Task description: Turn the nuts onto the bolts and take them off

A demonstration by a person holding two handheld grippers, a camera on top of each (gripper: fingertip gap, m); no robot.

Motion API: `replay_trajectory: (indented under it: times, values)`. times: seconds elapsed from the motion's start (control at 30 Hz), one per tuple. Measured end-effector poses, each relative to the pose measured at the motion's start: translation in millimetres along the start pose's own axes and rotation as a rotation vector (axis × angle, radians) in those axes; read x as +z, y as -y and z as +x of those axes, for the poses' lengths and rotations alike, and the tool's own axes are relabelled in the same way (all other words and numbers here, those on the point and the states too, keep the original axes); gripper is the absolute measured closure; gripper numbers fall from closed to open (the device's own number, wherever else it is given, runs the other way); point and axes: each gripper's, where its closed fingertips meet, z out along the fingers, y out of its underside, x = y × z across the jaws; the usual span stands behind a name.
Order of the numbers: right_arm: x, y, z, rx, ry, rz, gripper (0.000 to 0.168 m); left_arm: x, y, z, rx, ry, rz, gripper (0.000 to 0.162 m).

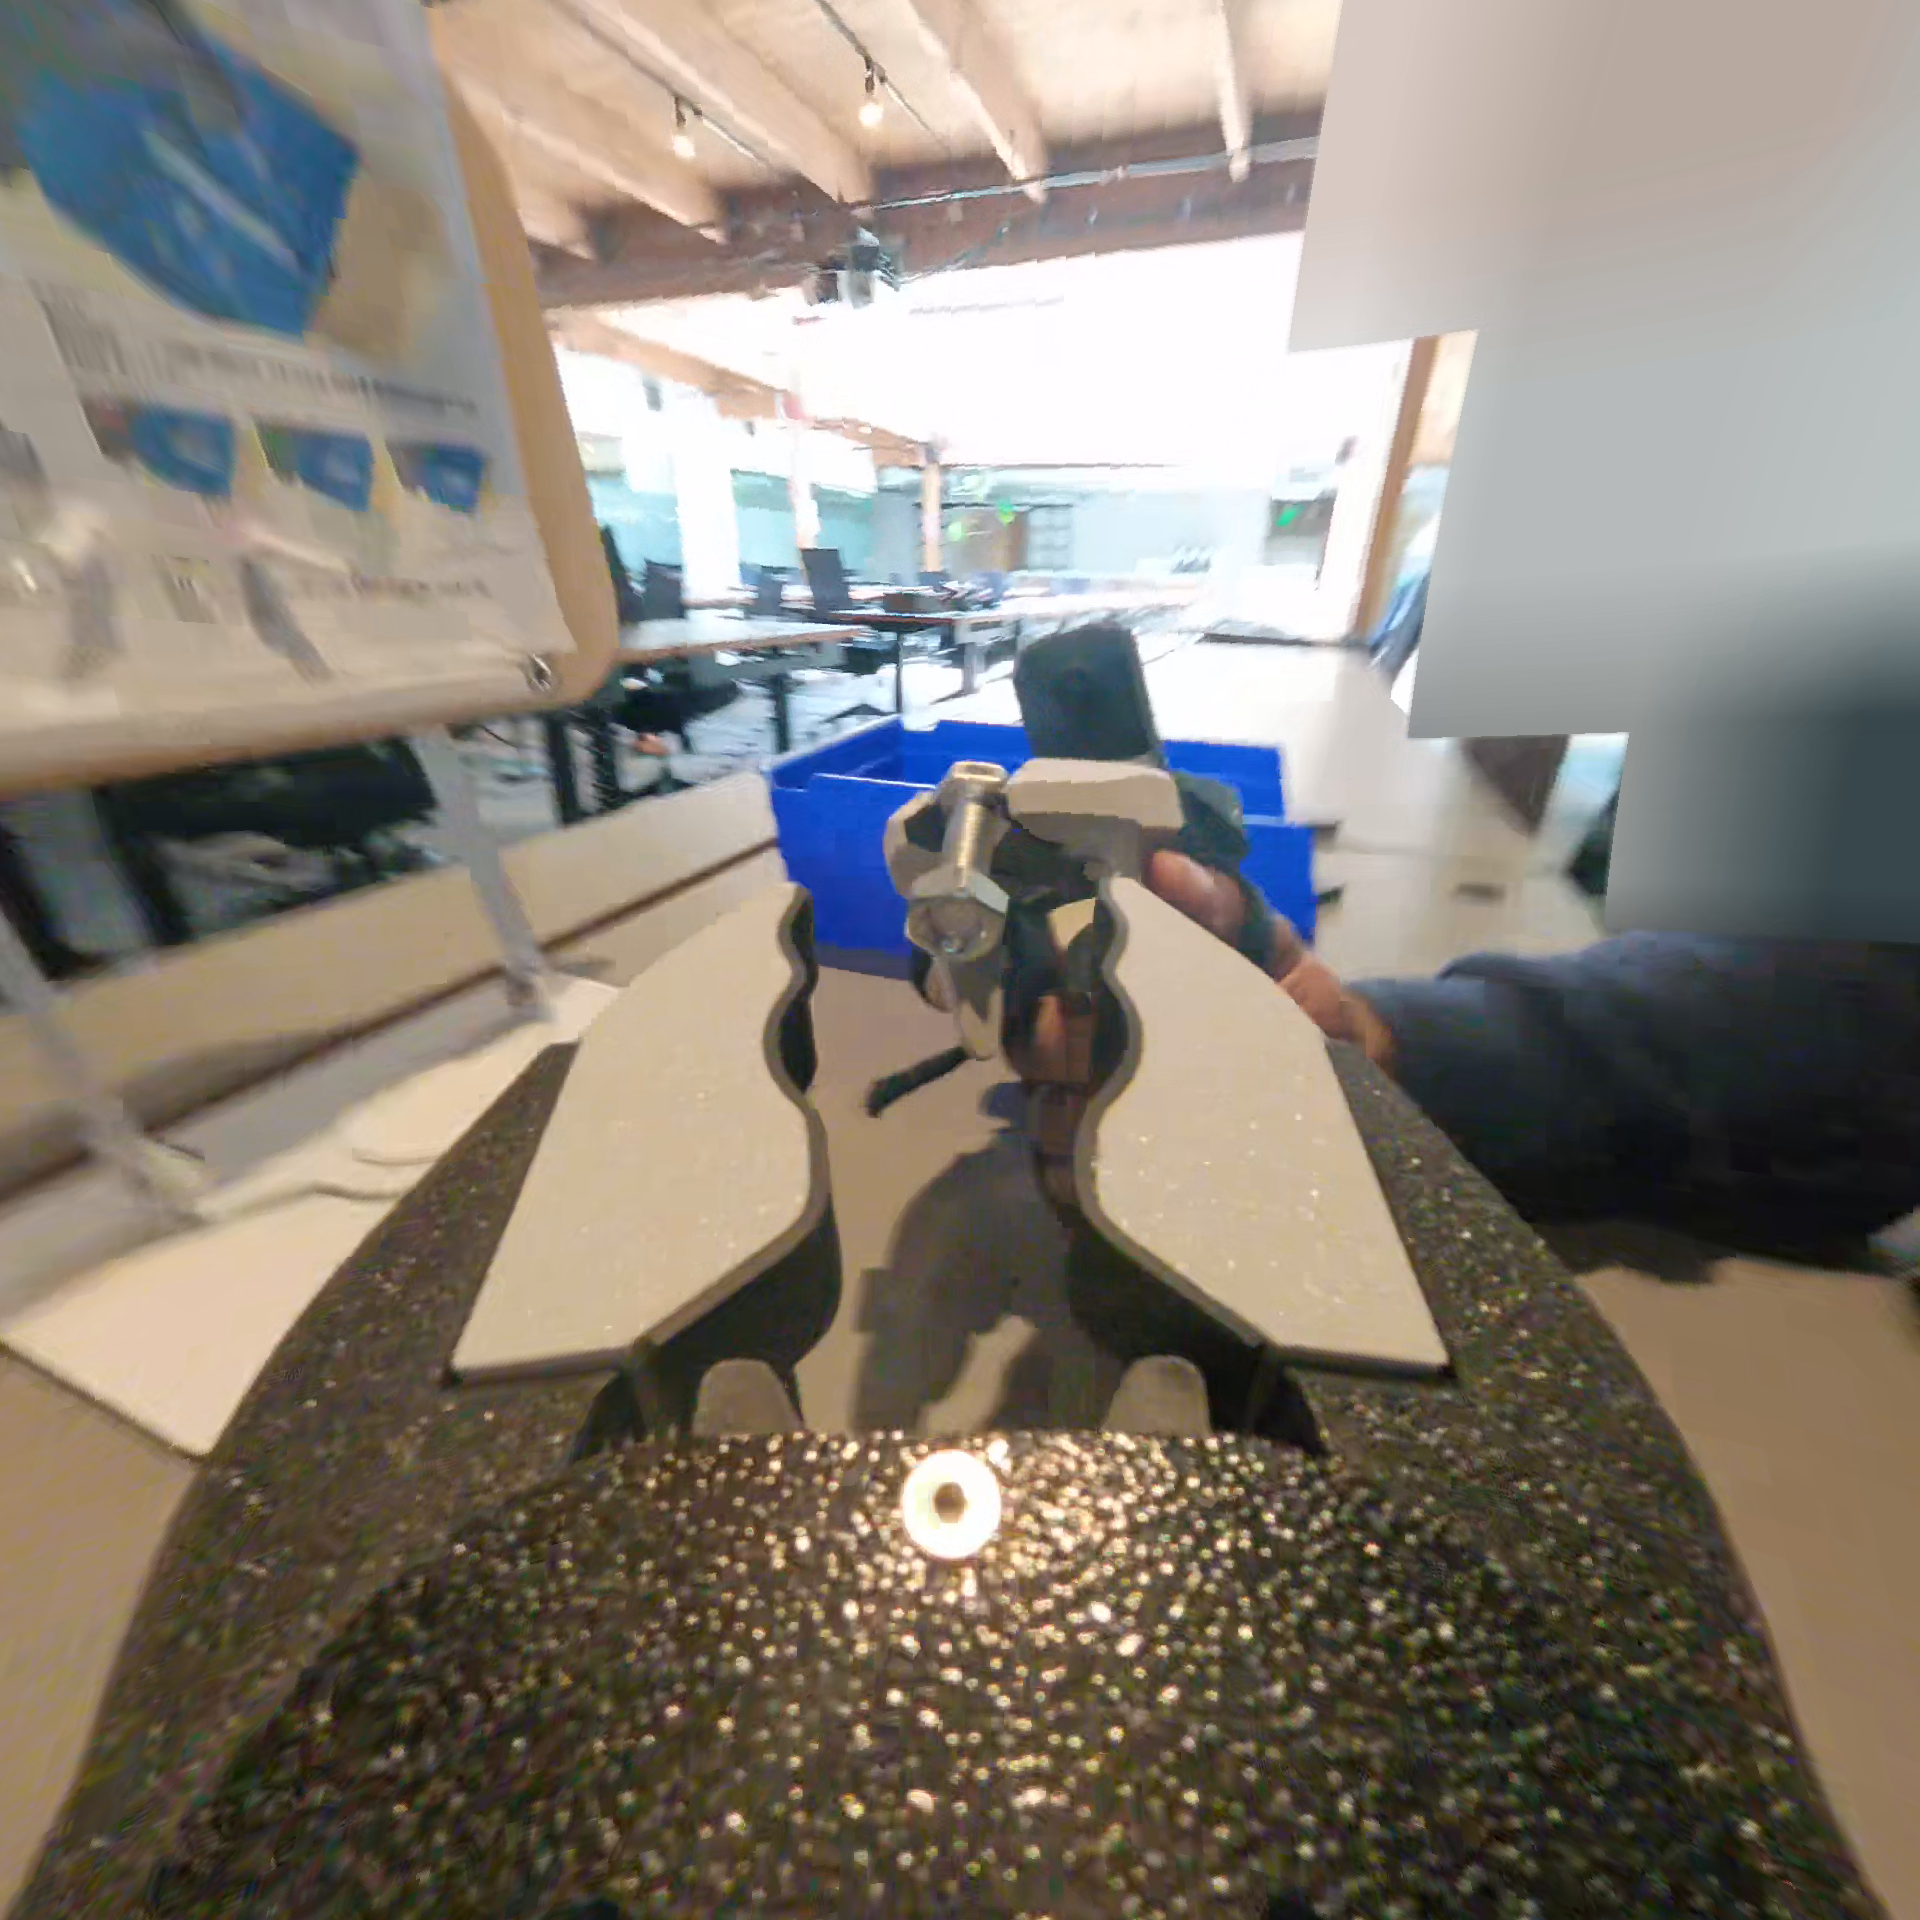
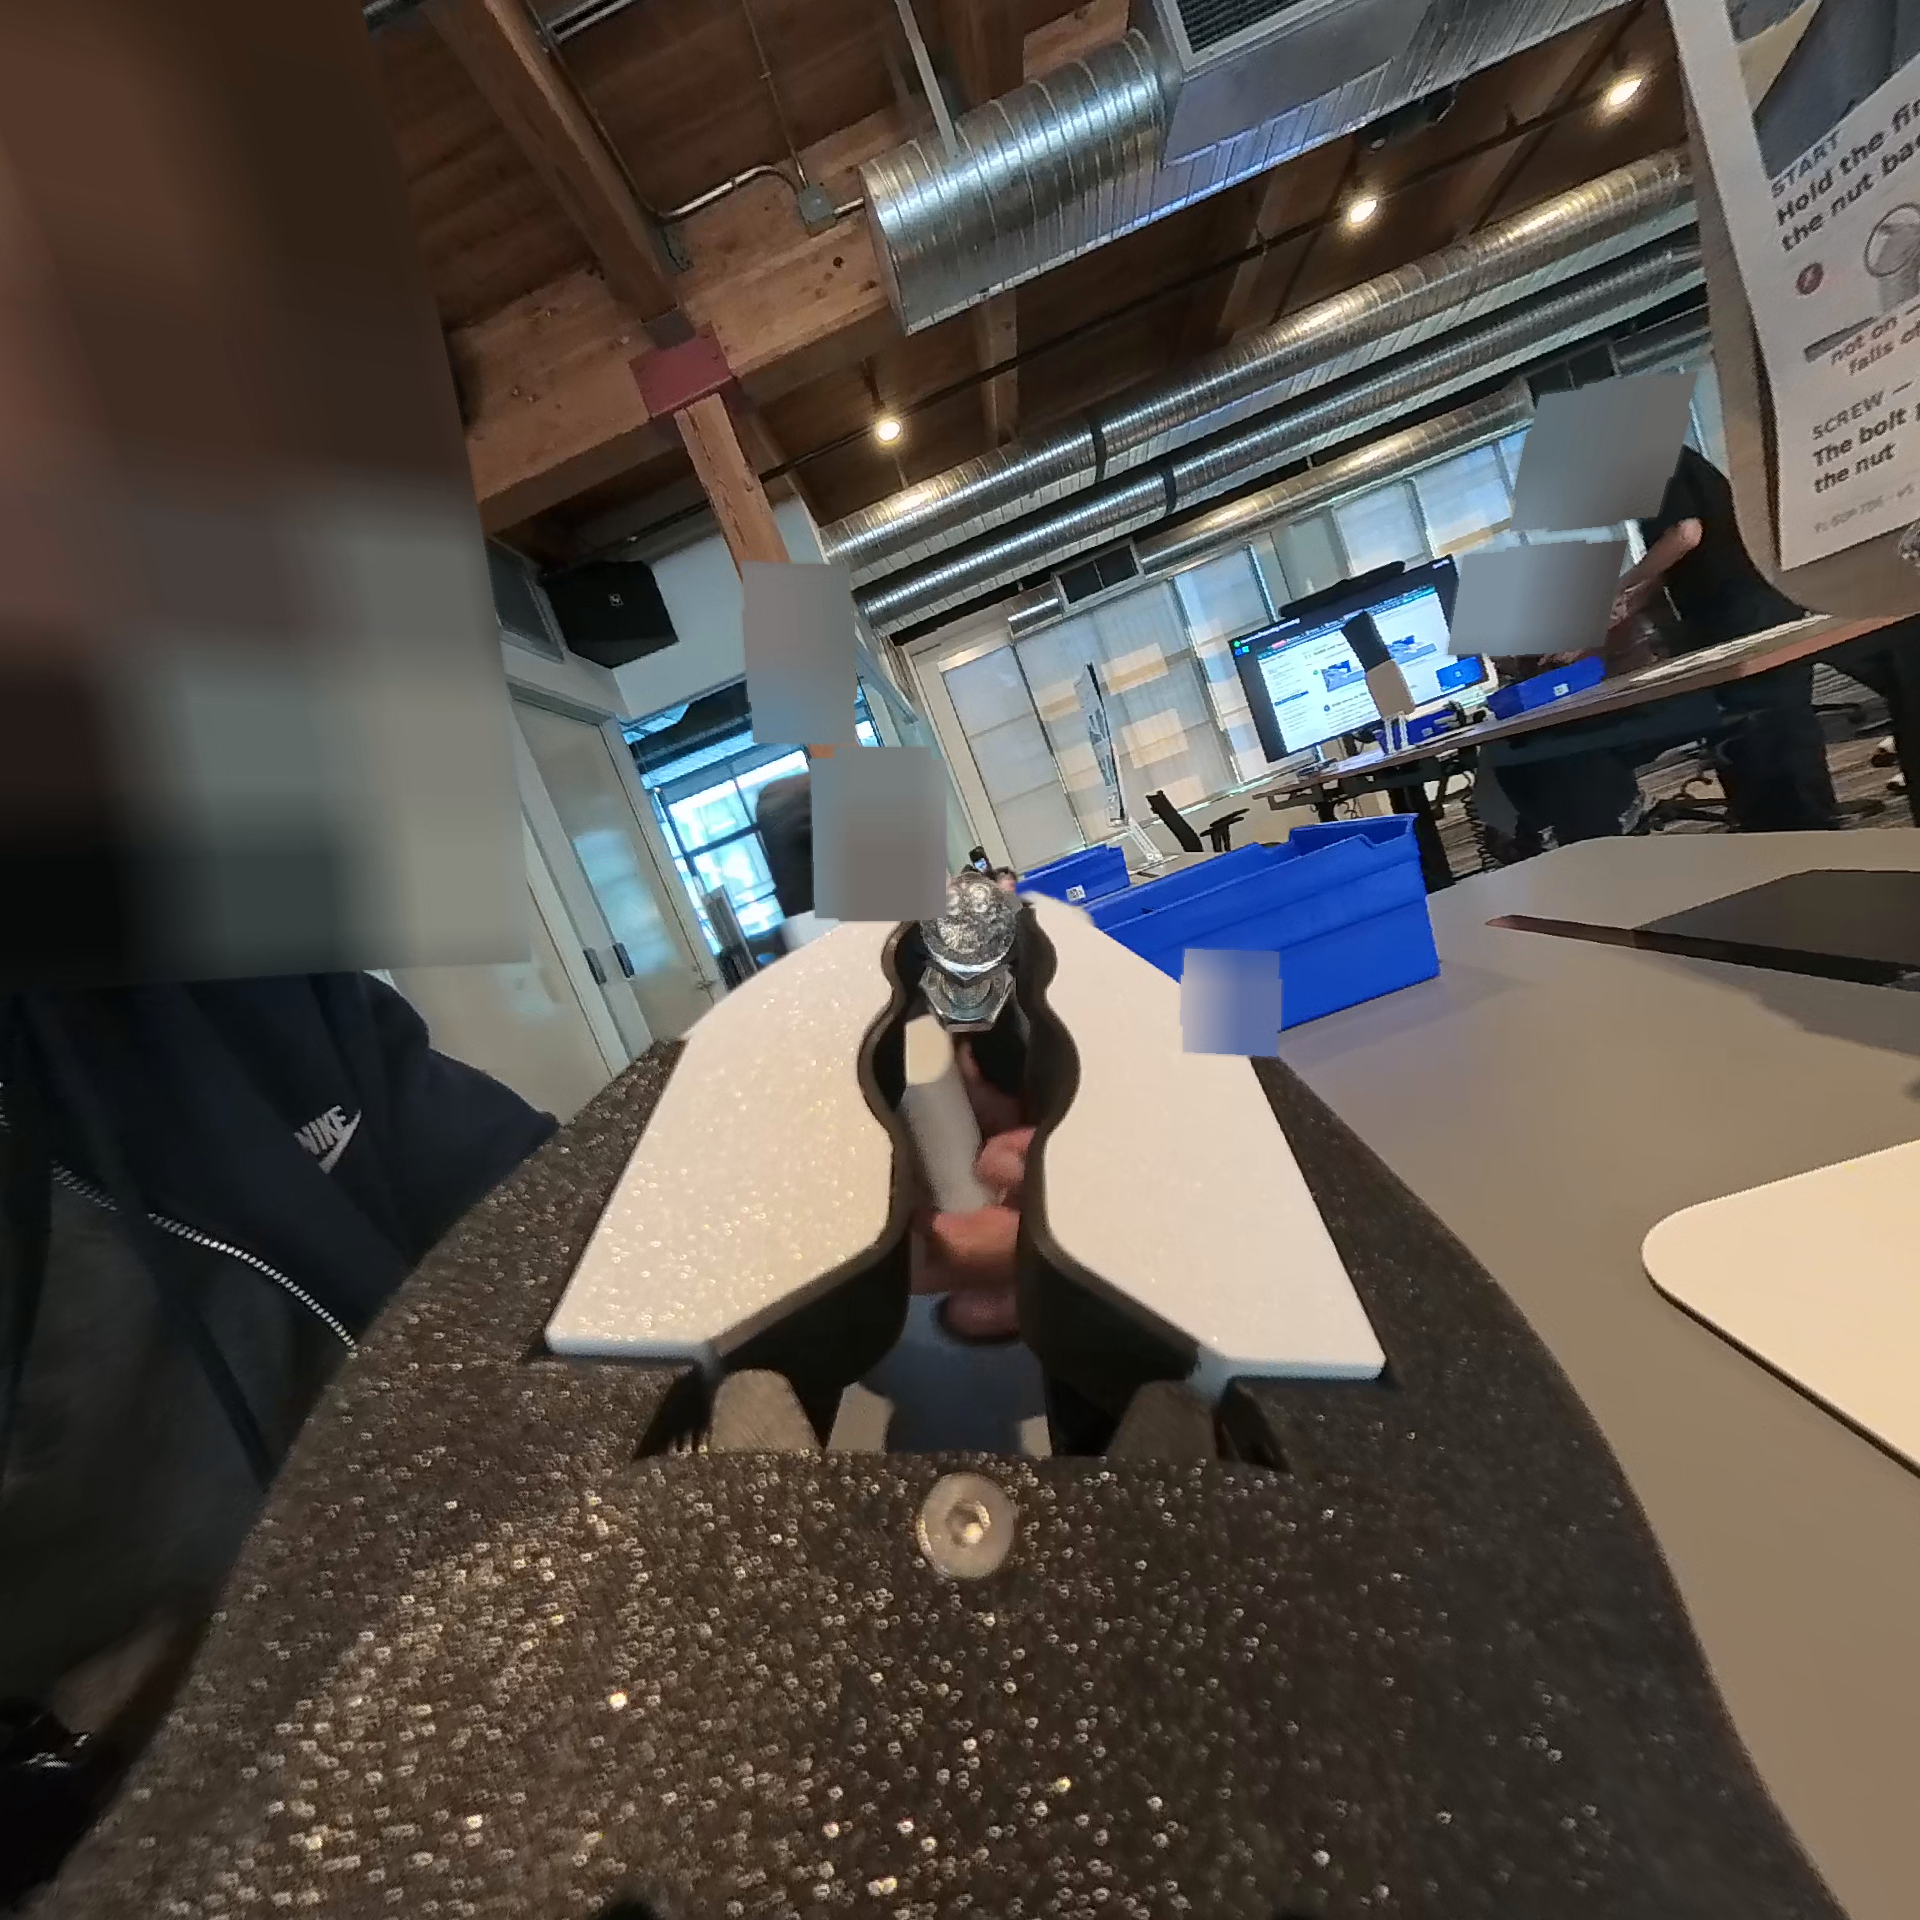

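In the left wrist view my left gripper (image 1: 956, 914) is open and empty, held above the grey table (image 1: 914, 1060). Just beyond its fingertips my right gripper (image 1: 977, 862) faces it, held by a hand (image 1: 1195, 894). It is shut on a silver bolt (image 1: 971, 831) with a hex nut (image 1: 954, 896) on the shaft. In the right wrist view my right gripper (image 2: 971, 940) is shut, with the bolt (image 2: 977, 914) and the nut (image 2: 966, 1000) at its tips. A white finger-like part (image 2: 940, 1127) and a hand show through the gap behind.
Blue bins (image 1: 842, 831) stand behind the grippers; they also show in the right wrist view (image 2: 1309, 925). An instruction sheet on a wooden board (image 1: 260, 416) stands at left. A white mat (image 2: 1808, 1299) and a dark mat (image 2: 1808, 925) lie on the table. A person's dark sleeve (image 1: 1662, 1081) is at right. My two grippers' fingertips are within a few centimetres of each other.
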Motion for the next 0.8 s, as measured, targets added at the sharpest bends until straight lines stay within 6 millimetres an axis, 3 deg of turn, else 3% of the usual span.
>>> replay_trajectory:
  times: [0.17, 0.27, 0.37, 0.43, 0.53, 0.73, 0.8]
  values:
    - [0.7, -1.6, -0.1, -0.011, -0.004, -0.013, 0.152, -1.4, -1.9, -4.5, -0.35, -0.098, 0.037, 0.118]
    - [0.7, -2.1, 0.2, -0.017, -0.007, -0.018, 0.152, -0.5, -3.8, 0.2, -0.411, -0.145, 0.024, 0.12]
    - [1.7, -3.8, -0.8, -0.023, -0.003, -0.029, 0.152, -0.8, -2.3, 3.9, -0.467, -0.182, 0.038, 0.14]
    - [2.8, -5.1, -1.3, -0.03, -0.006, -0.037, 0.152, -2.1, -1.9, 1.6, -0.447, -0.171, 0.048, 0.144]
    - [2.2, -4.8, -0.8, -0.024, -0.005, -0.032, 0.152, -1.4, -3.7, 1.1, -0.228, -0.093, 0.014, 0.144]
    - [2.5, -5.4, -0.6, -0.021, -0.009, -0.029, 0.152, -2.8, -3.8, -4.6, 0.75, 0.234, -0.126, 0.144]
    - [2.0, -4.0, -0.5, -0.013, -0.006, -0.019, 0.152, -2.1, -2.9, -3.5, 0.825, 0.267, -0.126, 0.144]
